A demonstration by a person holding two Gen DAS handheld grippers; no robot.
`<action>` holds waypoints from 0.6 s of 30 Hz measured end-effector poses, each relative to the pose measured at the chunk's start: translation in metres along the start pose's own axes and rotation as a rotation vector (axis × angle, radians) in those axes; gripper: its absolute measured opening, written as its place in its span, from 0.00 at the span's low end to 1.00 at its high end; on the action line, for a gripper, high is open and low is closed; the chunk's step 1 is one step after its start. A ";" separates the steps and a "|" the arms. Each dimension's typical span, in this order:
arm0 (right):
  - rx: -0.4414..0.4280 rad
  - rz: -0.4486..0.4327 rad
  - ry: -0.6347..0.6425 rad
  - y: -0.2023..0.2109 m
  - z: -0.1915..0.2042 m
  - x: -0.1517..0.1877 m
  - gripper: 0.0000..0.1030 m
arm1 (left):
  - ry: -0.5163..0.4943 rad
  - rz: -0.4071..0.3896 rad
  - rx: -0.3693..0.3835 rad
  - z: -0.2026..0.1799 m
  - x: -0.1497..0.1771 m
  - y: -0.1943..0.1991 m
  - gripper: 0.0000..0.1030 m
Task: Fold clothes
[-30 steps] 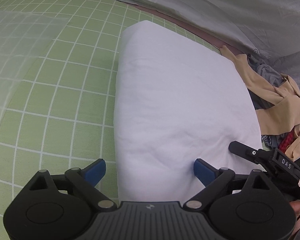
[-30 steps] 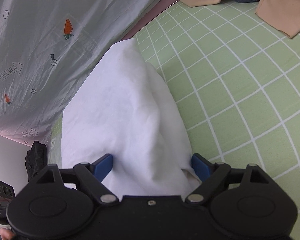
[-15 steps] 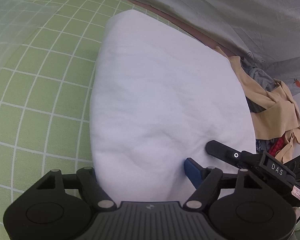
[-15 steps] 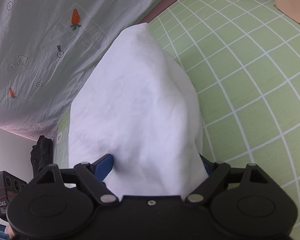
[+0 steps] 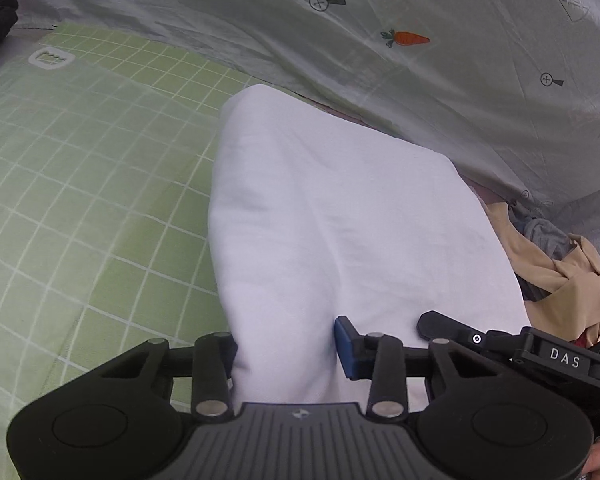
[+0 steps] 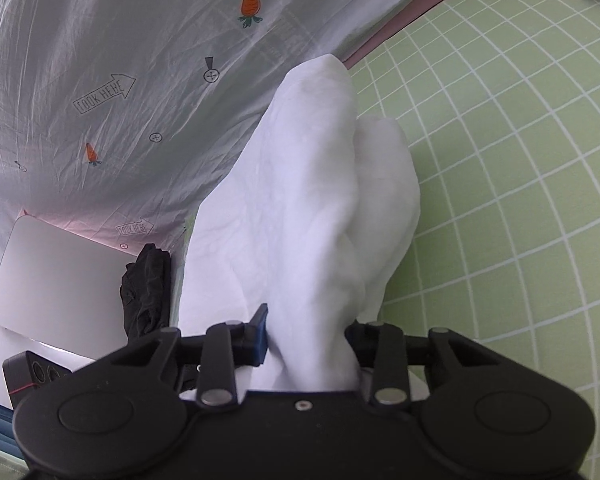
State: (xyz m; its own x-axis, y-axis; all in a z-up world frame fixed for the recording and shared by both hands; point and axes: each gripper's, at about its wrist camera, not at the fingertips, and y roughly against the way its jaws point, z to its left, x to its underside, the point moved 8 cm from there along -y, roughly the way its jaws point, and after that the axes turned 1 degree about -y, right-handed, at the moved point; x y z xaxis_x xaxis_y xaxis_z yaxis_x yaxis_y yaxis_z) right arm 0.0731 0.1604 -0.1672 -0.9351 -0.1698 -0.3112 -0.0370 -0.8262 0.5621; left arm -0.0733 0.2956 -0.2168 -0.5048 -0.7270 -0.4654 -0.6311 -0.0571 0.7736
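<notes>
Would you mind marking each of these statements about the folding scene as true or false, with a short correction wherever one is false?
1. Both grippers have white cloth between their jaws. True: the left gripper and the right gripper have just been closing and each pinches the white garment.
2. The mat under the garment is plain blue. False: the mat is green with a white grid.
3. The grey sheet behind is printed with carrots. True: a carrot shows on the grey sheet.
4. The beige clothes lie folded on the white garment. False: the beige clothes are crumpled beside it.
</notes>
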 end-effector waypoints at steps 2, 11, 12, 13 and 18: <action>-0.026 0.025 0.020 -0.017 0.019 0.001 0.34 | 0.017 -0.024 -0.021 0.022 -0.010 0.007 0.39; -0.149 0.114 0.119 -0.145 0.141 -0.002 0.34 | 0.069 -0.139 -0.135 0.144 -0.136 0.065 0.36; -0.170 0.122 0.125 -0.163 0.159 -0.003 0.34 | 0.072 -0.154 -0.150 0.160 -0.160 0.075 0.36; -0.189 0.129 0.130 -0.181 0.175 -0.003 0.34 | 0.066 -0.171 -0.166 0.177 -0.181 0.086 0.36; -0.315 0.158 0.144 -0.282 0.283 -0.005 0.34 | 0.016 -0.259 -0.258 0.259 -0.294 0.143 0.36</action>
State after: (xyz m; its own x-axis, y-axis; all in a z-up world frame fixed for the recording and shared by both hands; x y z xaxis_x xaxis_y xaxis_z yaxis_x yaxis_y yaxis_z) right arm -0.0117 0.5462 -0.1068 -0.8606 -0.3637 -0.3564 0.2351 -0.9046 0.3555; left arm -0.1674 0.6784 -0.0809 -0.3373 -0.6763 -0.6549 -0.5664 -0.4099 0.7150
